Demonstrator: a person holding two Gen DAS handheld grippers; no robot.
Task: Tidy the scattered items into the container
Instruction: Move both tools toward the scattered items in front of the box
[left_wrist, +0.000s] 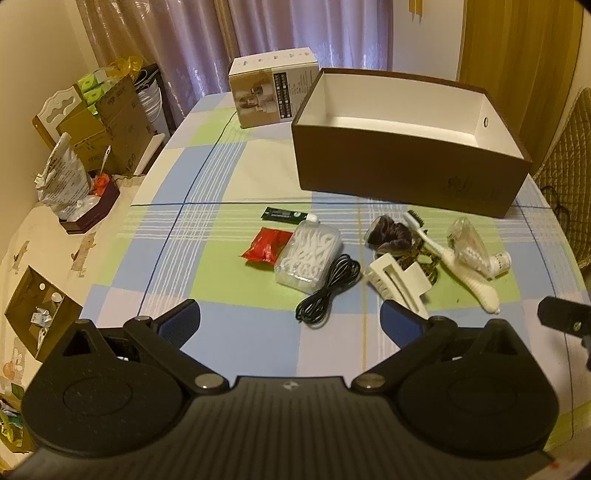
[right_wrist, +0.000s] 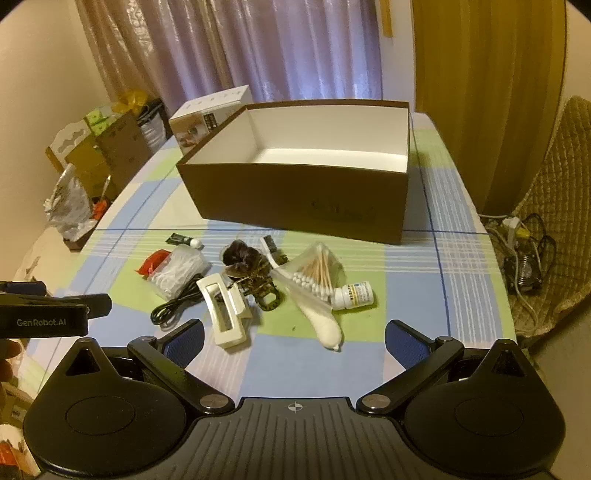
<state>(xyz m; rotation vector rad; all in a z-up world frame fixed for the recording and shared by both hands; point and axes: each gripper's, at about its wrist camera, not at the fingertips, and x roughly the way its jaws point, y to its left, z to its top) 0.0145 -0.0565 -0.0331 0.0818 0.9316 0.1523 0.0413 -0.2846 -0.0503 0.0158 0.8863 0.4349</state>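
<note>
An open brown box (left_wrist: 406, 170) (right_wrist: 295, 199) with a white inside stands at the back of the checked tablecloth. In front of it lie a red packet (left_wrist: 266, 245), a clear case of floss picks (left_wrist: 308, 256), a coiled black cable (left_wrist: 328, 291), a dark tube (left_wrist: 284, 215), a white hair clip (right_wrist: 225, 310), a dark scrunchie (right_wrist: 240, 256), a patterned clip (right_wrist: 266, 295), a white toothbrush (right_wrist: 317, 314), a bag of cotton swabs (right_wrist: 314, 271) and a pill bottle (right_wrist: 352, 295). My left gripper (left_wrist: 291, 319) hovers open just short of the cable. My right gripper (right_wrist: 294, 336) hovers open just short of the white clip and toothbrush. Both hold nothing.
A white product carton (left_wrist: 273, 92) stands left of the brown box. Cardboard boxes and bags (left_wrist: 110, 129) crowd the left side beyond the table edge. A padded chair (right_wrist: 554, 221) and a tangle of cords (right_wrist: 524, 258) sit to the right. Curtains hang behind.
</note>
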